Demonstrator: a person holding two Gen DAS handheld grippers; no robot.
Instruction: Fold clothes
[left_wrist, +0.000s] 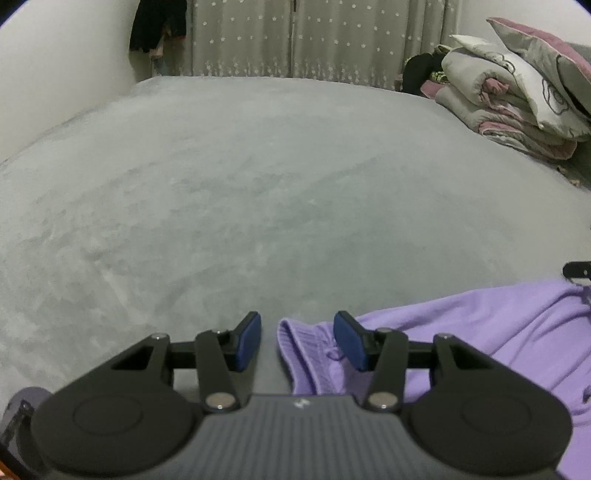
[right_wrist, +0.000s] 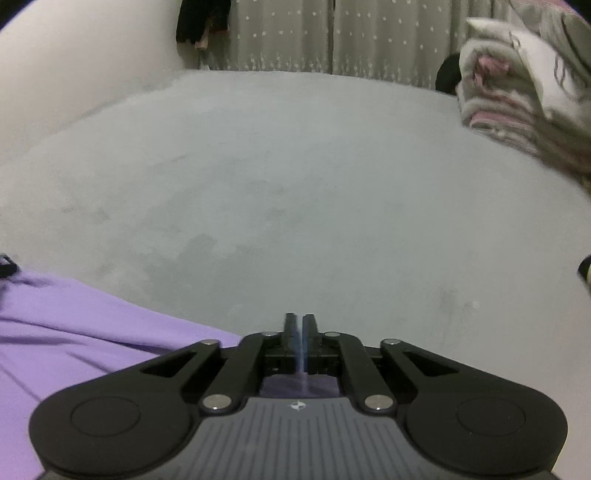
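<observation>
One purple garment (left_wrist: 461, 332) between spread left tongs (left_wrist: 297, 341).

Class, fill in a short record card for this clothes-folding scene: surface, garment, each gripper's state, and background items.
surface: grey bed cover
garment: purple garment, lying on the bed, ribbed edge between the left fingers
left gripper: open
right gripper: shut, purple cloth seen just behind the fingers; grip unclear
background: folded bedding, starred curtain

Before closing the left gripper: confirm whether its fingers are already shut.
No, the left gripper is open, with the purple garment cuff between its blue pads.
</observation>
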